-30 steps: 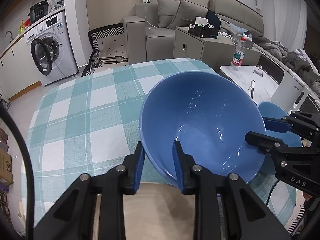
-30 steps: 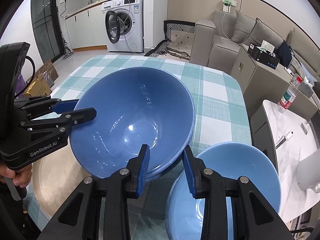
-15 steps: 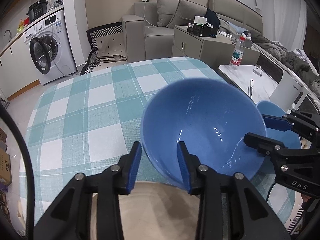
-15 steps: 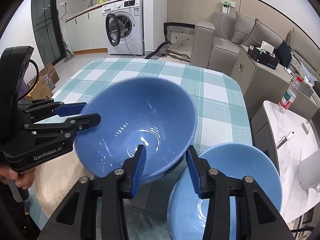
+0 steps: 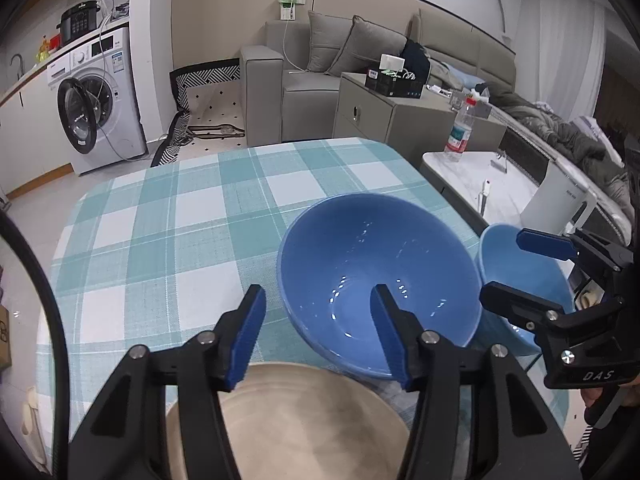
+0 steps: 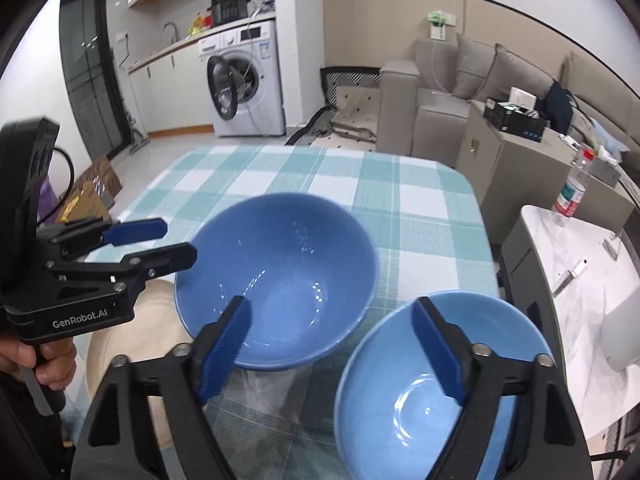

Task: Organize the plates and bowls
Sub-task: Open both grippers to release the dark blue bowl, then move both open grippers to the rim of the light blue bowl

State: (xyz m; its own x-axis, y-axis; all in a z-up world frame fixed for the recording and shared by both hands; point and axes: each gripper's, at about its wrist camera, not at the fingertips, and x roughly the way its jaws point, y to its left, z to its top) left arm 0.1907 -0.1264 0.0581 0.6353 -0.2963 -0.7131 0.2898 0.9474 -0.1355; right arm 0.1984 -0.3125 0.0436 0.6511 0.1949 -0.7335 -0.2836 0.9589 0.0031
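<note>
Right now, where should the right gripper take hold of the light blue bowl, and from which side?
Grip the near rim of the light blue bowl, coming from above with one finger inside and one outside. It sits upright, open side up, and its thin rim already lies under the open right gripper.

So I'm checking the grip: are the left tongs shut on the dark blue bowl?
No, the left tongs stand wide open around the rim of the dark blue bowl.

Big bowl (image 6: 276, 292) sits on table (image 6: 280, 176) w/ smaller bowl (image 6: 436, 384) just beside it on right, plate (image 5: 288, 420) near edge to its left, partly under it.
</note>
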